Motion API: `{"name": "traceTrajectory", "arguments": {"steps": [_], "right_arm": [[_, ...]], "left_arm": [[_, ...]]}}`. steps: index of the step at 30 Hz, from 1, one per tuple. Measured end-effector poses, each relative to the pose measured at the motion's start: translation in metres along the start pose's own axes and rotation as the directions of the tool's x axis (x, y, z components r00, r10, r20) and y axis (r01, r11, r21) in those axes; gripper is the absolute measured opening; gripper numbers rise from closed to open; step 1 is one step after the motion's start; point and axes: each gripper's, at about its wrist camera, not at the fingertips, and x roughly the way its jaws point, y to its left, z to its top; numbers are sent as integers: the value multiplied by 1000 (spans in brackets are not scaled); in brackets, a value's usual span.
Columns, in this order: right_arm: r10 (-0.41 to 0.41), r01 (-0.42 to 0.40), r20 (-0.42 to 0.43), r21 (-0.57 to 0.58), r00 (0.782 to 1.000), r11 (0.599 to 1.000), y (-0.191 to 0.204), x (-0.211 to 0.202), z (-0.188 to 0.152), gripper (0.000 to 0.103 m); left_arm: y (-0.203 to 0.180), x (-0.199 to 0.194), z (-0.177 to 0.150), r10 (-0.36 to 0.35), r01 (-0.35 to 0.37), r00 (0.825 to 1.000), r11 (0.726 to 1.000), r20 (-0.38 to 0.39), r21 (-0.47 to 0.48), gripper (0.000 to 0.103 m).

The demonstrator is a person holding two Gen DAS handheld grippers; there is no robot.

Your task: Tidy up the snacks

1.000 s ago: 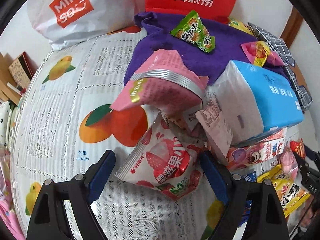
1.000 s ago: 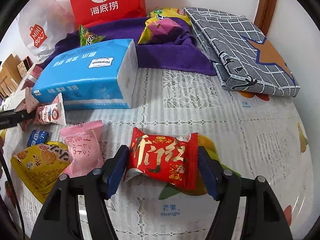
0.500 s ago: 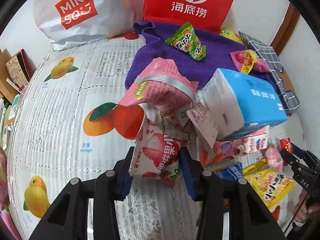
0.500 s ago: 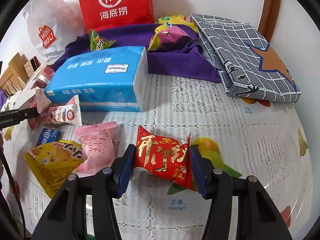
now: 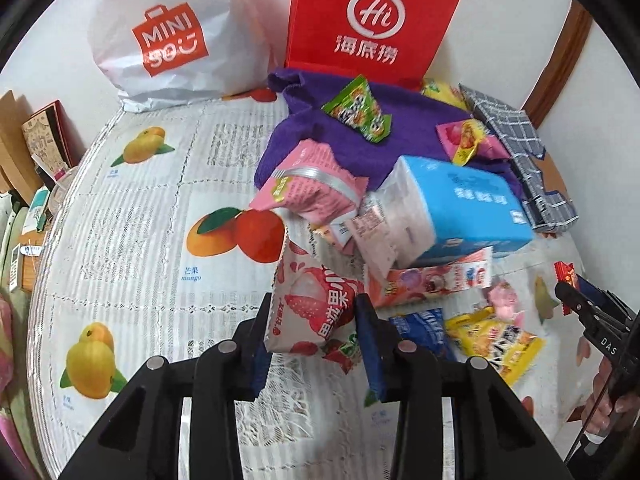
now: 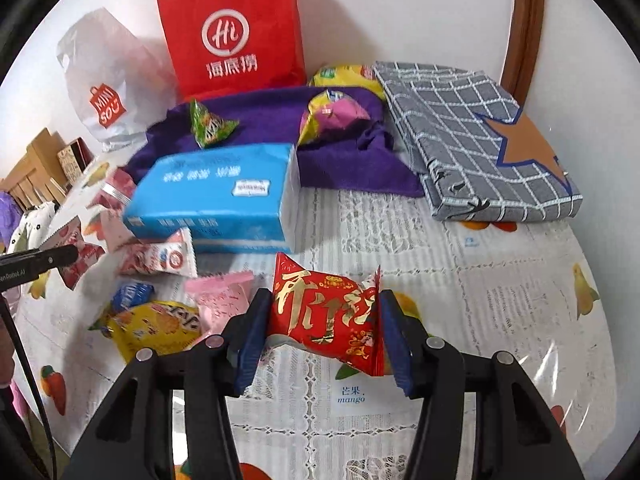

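You can read "MINISO" in white on the orange logo of the white plastic bag [image 5: 172,40], and "Hi" above "海底捞" on the red paper bag [image 5: 372,20] beside it. The tablecloth [image 5: 132,240] carries "芒果 mango" under its printed fruit, and the strawberry snack packet [image 5: 312,312] shows "果滋果" with a partly hidden "50". The gold characters on the red snack packet [image 6: 324,316] are too stylised for you to read, and the print on the blue tissue pack [image 6: 224,204] is blurred.

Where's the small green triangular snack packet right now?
In both views the small green triangular snack packet lies on the purple towel, just before the red paper bag, behind the blue tissue pack.
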Motion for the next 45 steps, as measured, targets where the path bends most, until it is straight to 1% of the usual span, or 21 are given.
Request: {"name": "traceTrajectory", "arguments": {"steps": [7,13,21,26,32,39,45], "right_arm": [[-13,14,38,-6,999,1000,1,-23,14,53],[-13,13,54,5,998,1000,0,-34,29,53],[-14,14,65,4,998,1000,7,-40,58,53],[0,0,60,-2,998,1000,10,-34,76,53],[-6,7,54,-23,999,1000,12,-24,96,53],[3,-2,52,-18,999,1000,8,-6,118,53],[14,-13,50,-33,999,999,10,13,137,53]], "left_arm": [[-19,-27,6,-12,11,999,1000,42,17,36],[-39,-43,15,-28,25,997,999,74,35,36],[-61,-47,35,-57,52,994,997,93,53,36],[-72,-45,48,-65,58,993,996,102,65,36],[-78,-36,69,-70,62,992,995,105,73,36],[-82,-24,93,-71,62,992,995,107,81,36],[-79,-14,113,-59,51,992,996,114,67,36]]}}
